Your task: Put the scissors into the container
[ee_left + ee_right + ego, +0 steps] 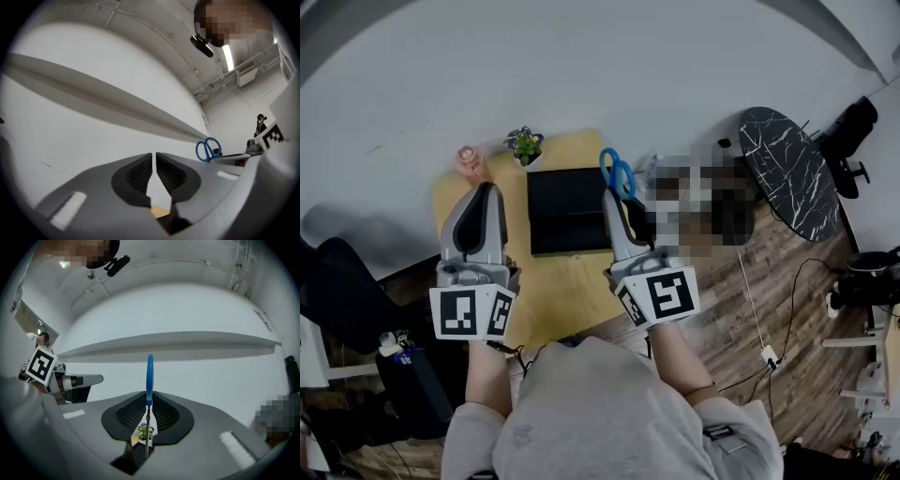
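Observation:
My right gripper (pixel 615 199) is shut on the scissors (pixel 618 174), whose blue handles stick up past its tips. It is held in the air near the right edge of the black container (pixel 567 211) on the yellow table (pixel 558 281). In the right gripper view the scissors (pixel 149 380) show edge-on between the pads, blades pointing back toward the camera. My left gripper (pixel 489 191) hovers left of the container, shut with nothing in it. In the left gripper view its jaws (pixel 153 157) leave only a thin slit, and the scissors (pixel 207 150) show at the right.
A small potted plant (pixel 525 144) and a small pinkish object (pixel 469 159) stand at the table's far edge by the white wall. A round black marble table (pixel 789 171) stands to the right on the wooden floor. A dark chair (pixel 342 281) sits at the left.

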